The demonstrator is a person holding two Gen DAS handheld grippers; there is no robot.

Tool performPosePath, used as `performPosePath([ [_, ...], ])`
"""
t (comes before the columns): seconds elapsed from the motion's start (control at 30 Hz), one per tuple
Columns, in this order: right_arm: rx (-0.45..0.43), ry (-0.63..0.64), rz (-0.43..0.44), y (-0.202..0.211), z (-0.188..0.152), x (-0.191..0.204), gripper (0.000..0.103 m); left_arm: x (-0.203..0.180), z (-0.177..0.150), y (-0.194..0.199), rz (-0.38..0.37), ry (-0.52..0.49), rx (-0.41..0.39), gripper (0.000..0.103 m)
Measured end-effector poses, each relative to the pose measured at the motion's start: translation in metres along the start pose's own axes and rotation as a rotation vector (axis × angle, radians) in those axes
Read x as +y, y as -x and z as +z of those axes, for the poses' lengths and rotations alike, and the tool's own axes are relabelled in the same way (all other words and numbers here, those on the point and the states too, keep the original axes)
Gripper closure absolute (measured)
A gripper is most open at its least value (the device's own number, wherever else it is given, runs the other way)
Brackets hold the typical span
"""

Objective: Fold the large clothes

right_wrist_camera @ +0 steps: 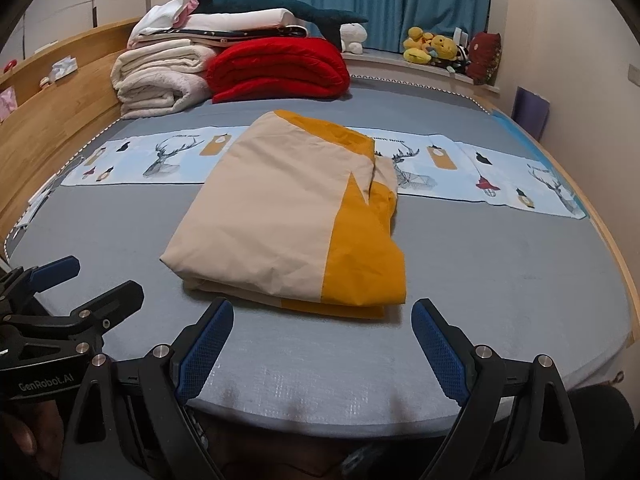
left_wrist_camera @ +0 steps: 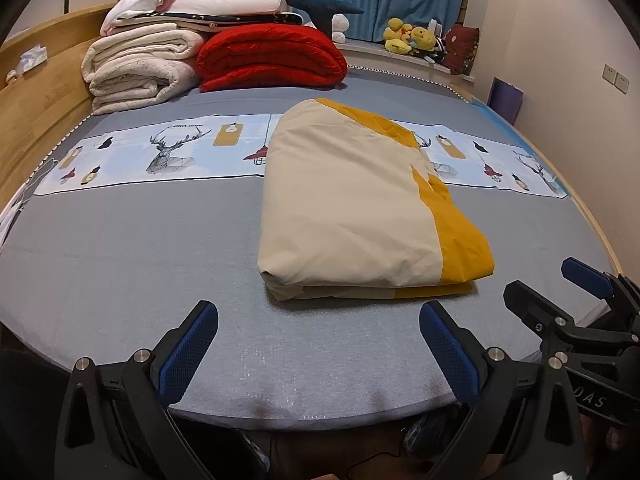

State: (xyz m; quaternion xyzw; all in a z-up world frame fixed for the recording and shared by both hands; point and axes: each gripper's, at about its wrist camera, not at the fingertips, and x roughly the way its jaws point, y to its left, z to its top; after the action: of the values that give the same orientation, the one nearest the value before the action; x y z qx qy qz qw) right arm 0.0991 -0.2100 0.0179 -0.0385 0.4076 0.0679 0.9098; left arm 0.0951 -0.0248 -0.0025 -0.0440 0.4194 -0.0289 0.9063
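A cream and mustard-yellow cloth (left_wrist_camera: 352, 204) lies folded into a thick rectangle on the grey bed; it also shows in the right wrist view (right_wrist_camera: 288, 220). My left gripper (left_wrist_camera: 318, 320) is open and empty, held near the bed's front edge just short of the cloth's near fold. My right gripper (right_wrist_camera: 322, 316) is open and empty, also just short of the near fold. The right gripper (left_wrist_camera: 560, 296) shows at the right of the left wrist view, and the left gripper (right_wrist_camera: 96, 284) at the left of the right wrist view.
The grey bed (left_wrist_camera: 120, 260) has a printed deer strip (left_wrist_camera: 168, 152) across it. Folded white blankets (left_wrist_camera: 136, 68) and a red quilt (left_wrist_camera: 272, 56) are stacked at the back. A wooden headboard (left_wrist_camera: 36, 100) runs along the left. Plush toys (left_wrist_camera: 408, 38) sit on the windowsill.
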Motion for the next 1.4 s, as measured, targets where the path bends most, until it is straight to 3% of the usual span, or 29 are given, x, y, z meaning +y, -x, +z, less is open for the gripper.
performPosePath([
  [1.4, 0.005, -0.007, -0.002, -0.0014, -0.0004, -0.0009, 0.012, -0.0042, 0.0018, -0.0048, -0.017, 0.002, 0.012, 0.003],
])
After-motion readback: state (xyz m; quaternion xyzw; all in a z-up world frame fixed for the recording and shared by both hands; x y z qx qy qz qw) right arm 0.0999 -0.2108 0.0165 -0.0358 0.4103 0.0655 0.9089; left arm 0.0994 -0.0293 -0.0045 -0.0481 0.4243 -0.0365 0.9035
